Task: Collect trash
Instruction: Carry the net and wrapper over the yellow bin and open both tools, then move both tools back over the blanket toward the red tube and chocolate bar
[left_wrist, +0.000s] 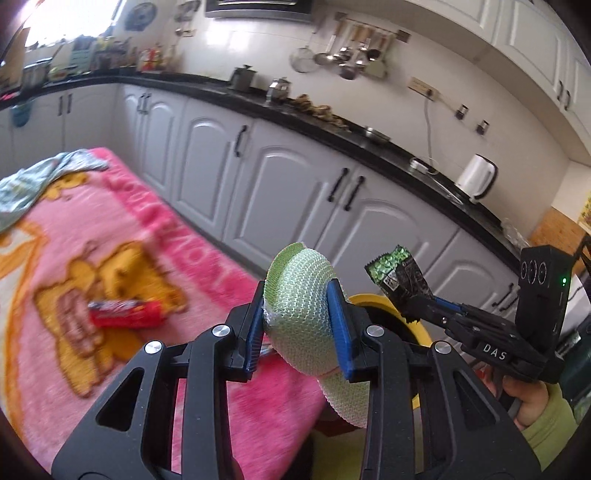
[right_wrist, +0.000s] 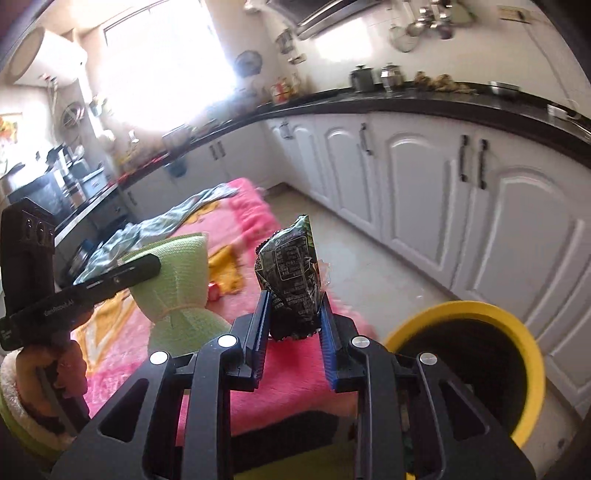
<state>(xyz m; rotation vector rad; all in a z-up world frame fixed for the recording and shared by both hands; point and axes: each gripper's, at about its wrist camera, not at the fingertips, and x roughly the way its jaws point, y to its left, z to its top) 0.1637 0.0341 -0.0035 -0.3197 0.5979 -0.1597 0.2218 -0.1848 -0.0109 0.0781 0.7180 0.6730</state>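
Observation:
My left gripper (left_wrist: 299, 317) is shut on a green foam net sleeve (left_wrist: 306, 314), held above the pink blanket's edge; the sleeve also shows in the right wrist view (right_wrist: 177, 280). My right gripper (right_wrist: 293, 325) is shut on a crumpled black snack wrapper (right_wrist: 291, 280), also seen in the left wrist view (left_wrist: 402, 277). A yellow-rimmed black bin (right_wrist: 469, 369) stands on the floor at the right, just beside the right gripper; in the left wrist view its rim (left_wrist: 369, 299) shows behind the sleeve. A red snack wrapper (left_wrist: 125, 314) lies on the blanket.
A pink blanket (left_wrist: 110, 240) covers the table, with a light blue cloth (left_wrist: 33, 181) at its far end. White cabinets (left_wrist: 295, 192) under a black countertop (left_wrist: 332, 129) run along the far side. A white kettle (left_wrist: 476, 177) stands on the counter.

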